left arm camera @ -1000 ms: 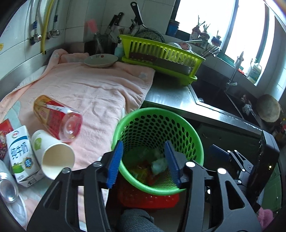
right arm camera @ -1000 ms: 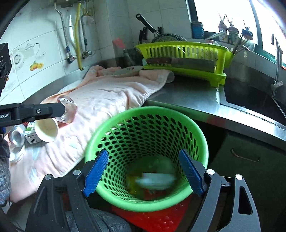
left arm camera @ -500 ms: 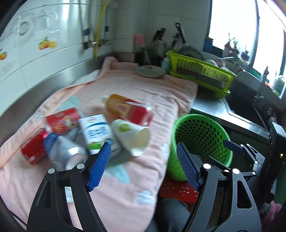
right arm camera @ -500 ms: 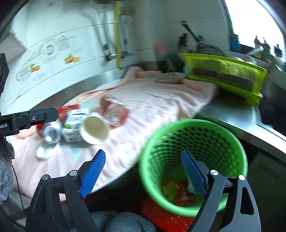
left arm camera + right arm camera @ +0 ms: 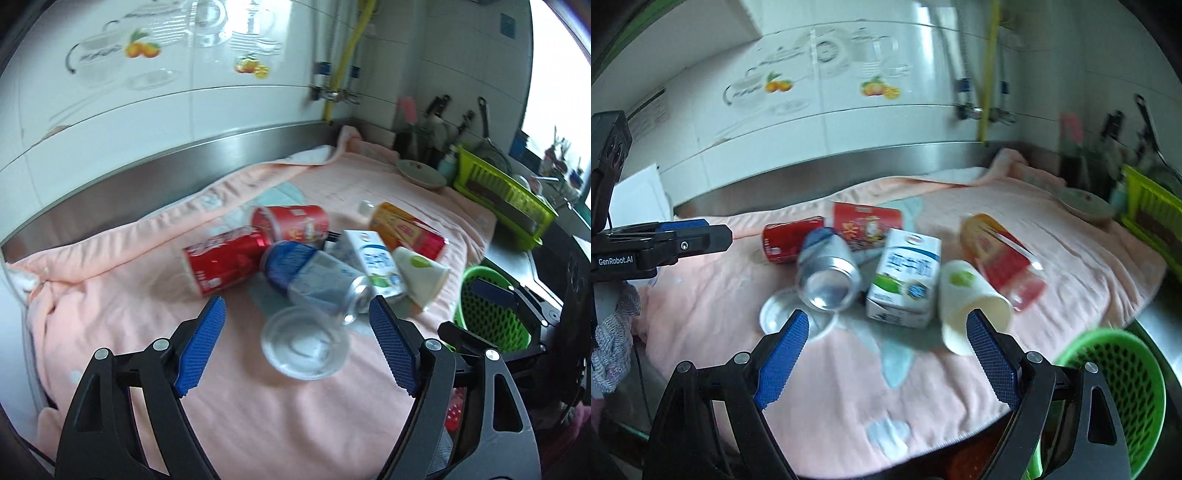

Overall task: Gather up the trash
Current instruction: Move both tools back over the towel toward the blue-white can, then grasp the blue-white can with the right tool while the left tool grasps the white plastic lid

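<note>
Pink towel point(image 5: 424, 199) covers the steel counter point(image 5: 513, 258) beneath seemingly fruit-printed wall tiles point(image 5: 155, 92).

A home kitchen is shown: white wall tiles point(image 5: 207, 110) printed with fruit are seen at twelve o'clock above a steel worktop point(image 5: 110, 181), and a green dish rack point(image 5: 506, 199) with a plate point(image 5: 421, 173) and knives point(image 5: 436, 107) at two o'clock.

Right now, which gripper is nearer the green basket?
Right. The green basket sits just beside the open right gripper, while the open left gripper hovers over the clear lid, further along the towel.
</note>
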{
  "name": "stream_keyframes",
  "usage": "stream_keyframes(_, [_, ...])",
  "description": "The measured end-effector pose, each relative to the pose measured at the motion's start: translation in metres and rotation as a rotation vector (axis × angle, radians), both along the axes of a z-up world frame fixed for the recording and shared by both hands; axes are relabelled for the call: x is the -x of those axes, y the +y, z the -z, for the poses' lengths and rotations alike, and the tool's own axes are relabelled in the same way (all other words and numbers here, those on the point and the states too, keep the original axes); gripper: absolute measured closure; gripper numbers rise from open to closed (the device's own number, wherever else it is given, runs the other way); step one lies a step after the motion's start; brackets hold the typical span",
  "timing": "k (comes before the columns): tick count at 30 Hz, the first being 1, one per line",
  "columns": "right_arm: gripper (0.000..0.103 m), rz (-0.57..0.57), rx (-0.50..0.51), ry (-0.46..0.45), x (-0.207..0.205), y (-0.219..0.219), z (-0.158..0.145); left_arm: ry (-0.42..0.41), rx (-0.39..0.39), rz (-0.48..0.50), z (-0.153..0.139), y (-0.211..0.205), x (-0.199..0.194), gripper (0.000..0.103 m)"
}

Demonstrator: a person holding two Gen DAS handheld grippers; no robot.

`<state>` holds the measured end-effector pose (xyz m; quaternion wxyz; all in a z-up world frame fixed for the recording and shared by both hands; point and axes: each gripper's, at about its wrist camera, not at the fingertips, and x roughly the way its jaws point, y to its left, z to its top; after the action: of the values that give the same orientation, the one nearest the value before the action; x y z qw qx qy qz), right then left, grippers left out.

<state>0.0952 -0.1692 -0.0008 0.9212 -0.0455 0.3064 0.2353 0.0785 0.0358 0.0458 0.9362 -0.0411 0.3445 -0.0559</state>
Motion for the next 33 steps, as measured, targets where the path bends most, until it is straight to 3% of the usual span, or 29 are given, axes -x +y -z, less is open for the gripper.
stream_keyframes(10, [0.019, -0.157, 0.118, 0.046, -0.058, 0.074, 0.002, 0.026, 0.030, -0.096, 0.009, 0.041, -0.008, 0.023])
stream_keyframes(27, [0.019, -0.238, 0.363, 0.122, -0.115, 0.133, 0.043, 0.078, 0.047, -0.142, 0.031, 0.068, -0.018, 0.023])
stream_keyframes(29, [0.022, -0.239, 0.364, 0.127, -0.118, 0.133, 0.045, 0.088, 0.050, -0.139, 0.034, 0.069, -0.020, 0.023])
stream_keyframes(32, [0.039, -0.257, 0.343, 0.155, -0.118, 0.134, 0.047, 0.100, 0.051, -0.139, 0.039, 0.069, -0.022, 0.023])
stream_keyframes(33, [0.040, -0.253, 0.345, 0.146, -0.117, 0.134, 0.046, 0.102, 0.050, -0.139, 0.040, 0.069, -0.023, 0.023])
